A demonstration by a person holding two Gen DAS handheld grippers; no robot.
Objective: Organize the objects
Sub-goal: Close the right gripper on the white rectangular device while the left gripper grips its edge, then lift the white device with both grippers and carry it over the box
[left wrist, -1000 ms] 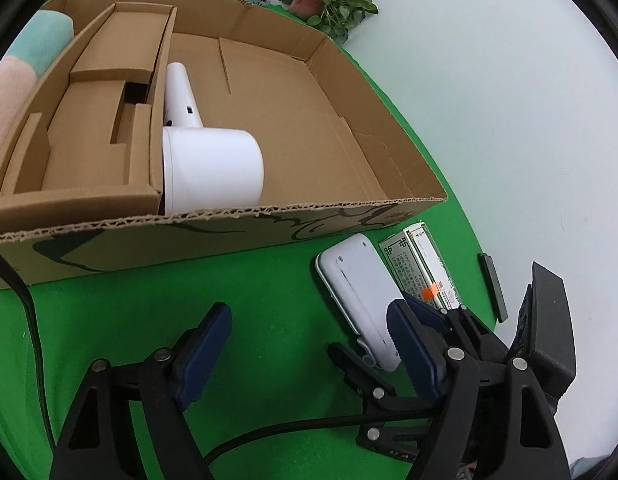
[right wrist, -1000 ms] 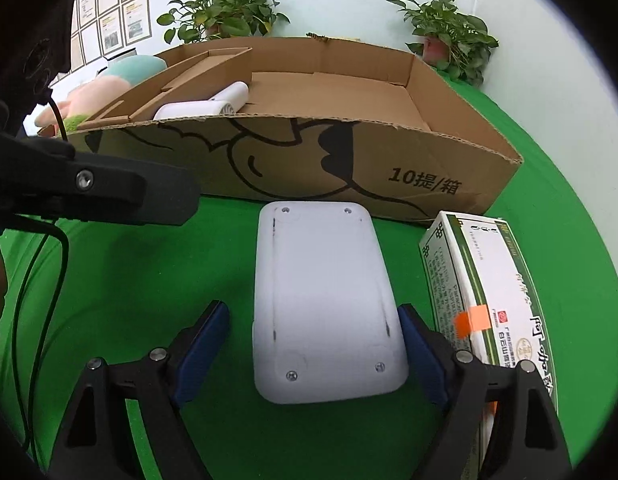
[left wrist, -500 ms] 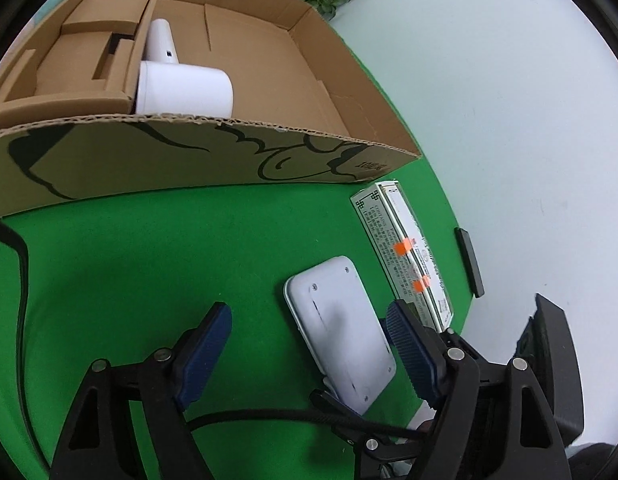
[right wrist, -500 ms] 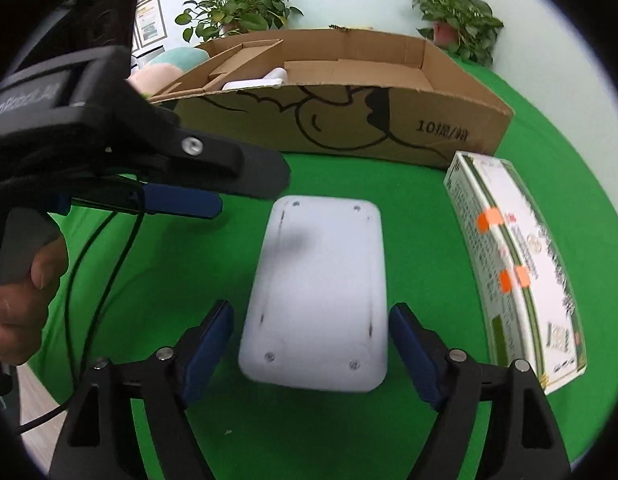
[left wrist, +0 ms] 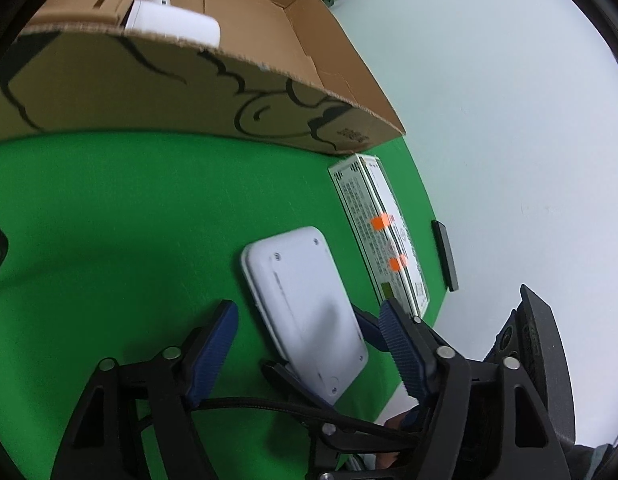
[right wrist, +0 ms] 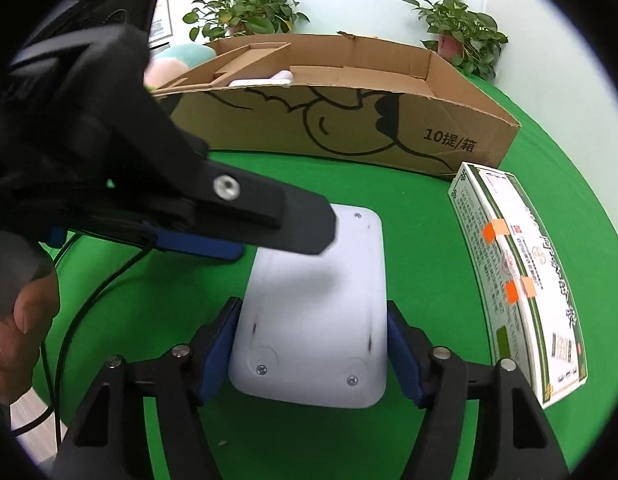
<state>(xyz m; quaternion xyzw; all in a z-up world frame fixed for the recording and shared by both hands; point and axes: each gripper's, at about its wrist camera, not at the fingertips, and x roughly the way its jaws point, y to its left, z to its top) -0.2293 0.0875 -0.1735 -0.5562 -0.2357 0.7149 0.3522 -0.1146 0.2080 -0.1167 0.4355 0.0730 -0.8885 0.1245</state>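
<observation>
Right gripper (right wrist: 311,354) clamps the white device (right wrist: 317,300) on green cloth (right wrist: 149,320); left gripper (left wrist: 309,344) spread wide.

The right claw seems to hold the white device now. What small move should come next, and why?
Probably lift the device a little and carry it toward the box. The right claw has both pads against its sides, while the left claw is open around it and not gripping. The box stands just behind, with free floor beside the white item inside.
</observation>
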